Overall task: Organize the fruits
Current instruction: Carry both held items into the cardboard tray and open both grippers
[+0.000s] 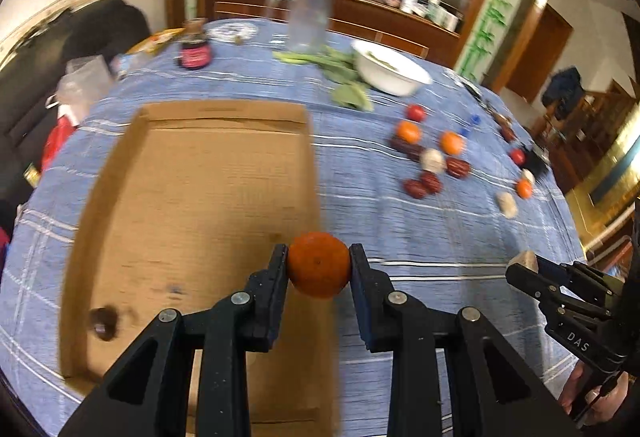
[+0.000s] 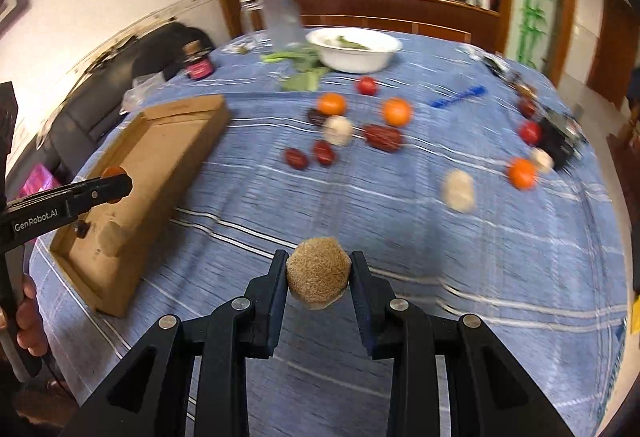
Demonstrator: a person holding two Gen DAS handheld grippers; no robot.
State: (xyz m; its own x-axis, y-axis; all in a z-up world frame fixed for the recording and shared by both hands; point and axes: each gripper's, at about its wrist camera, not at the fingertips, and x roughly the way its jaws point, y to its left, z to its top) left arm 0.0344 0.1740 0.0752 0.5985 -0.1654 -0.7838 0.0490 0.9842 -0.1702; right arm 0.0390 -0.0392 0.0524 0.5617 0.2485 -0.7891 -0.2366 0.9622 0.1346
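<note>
Fruits: one orange clamped in the left gripper above the cardboard tray; one tan ball-shaped fruit clamped in the right gripper over the blue tablecloth. Loose oranges, dark red and pale pieces scattered near the white bowl.

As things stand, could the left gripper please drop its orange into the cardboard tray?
Probably yes: the left gripper holds the orange over the open tray, with nothing blocking the drop.

Left gripper: bottom centre of frame, angled down, jaws clamped on an orange.
Right gripper: bottom centre, angled down, jaws clamped on a tan ball.
</note>
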